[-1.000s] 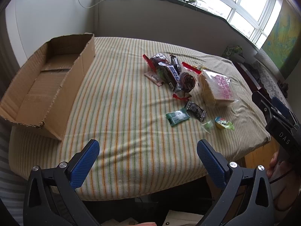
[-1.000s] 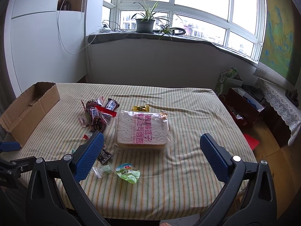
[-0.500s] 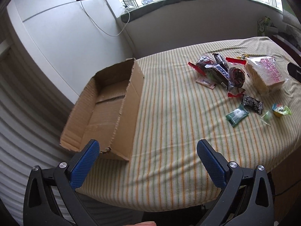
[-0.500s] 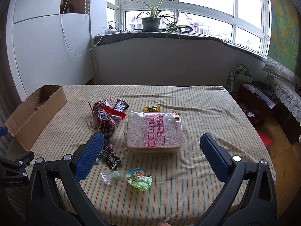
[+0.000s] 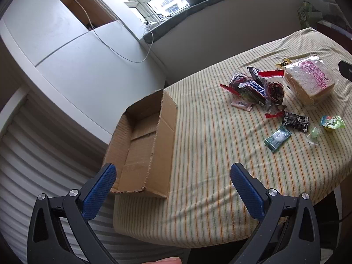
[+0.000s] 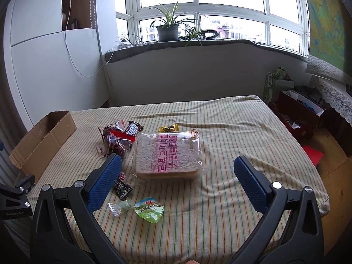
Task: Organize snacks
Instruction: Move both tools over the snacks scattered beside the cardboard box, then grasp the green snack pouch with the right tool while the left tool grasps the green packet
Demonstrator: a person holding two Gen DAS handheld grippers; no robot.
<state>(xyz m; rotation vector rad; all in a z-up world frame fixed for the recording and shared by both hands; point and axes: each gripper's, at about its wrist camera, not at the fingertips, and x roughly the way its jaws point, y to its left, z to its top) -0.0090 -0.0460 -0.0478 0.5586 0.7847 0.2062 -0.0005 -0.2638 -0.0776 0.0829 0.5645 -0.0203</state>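
A table point(image 5: 198, 154) covered in a striped cloth fills both views, with a window sill and a potted plant point(image 6: 167, 29) behind it.

The left gripper point(image 5: 172, 172) hovers above the near left corner of the table, tilted so the scene slants. Its blue-padded fingers are spread wide apart and hold nothing. The right gripper point(image 6: 177, 168) hovers level over the near edge of the table, facing the window. Its fingers are also wide apart and empty; its left finger point(image 6: 103, 184) covers part of the small packets beneath it.

An open cardboard box point(image 5: 143, 143) sits on the left edge of the table. As far as can be seen, its inside shows only bare cardboard. It stands well apart from the snacks.

The snacks lie loose on the cloth toward the middle and right. The largest is a clear bag of sliced bread point(image 6: 168, 154) with pink lettering, lying flat. Just to its left is a heap of wrappers point(image 5: 257, 88), dark and red, with a chocolate bar point(image 5: 253, 89) on top. A small yellow packet point(image 6: 169, 128) lies behind the bread. Nearer the grippers are a black packet point(image 5: 296, 121), a green packet point(image 5: 277, 138), a small clear-wrapped green candy point(image 6: 122, 205), and a round green-lidded jelly cup point(image 6: 150, 209), all separate from one another.

A bit of the left gripper's black body point(image 6: 15, 200) shows at the left edge of the right view.
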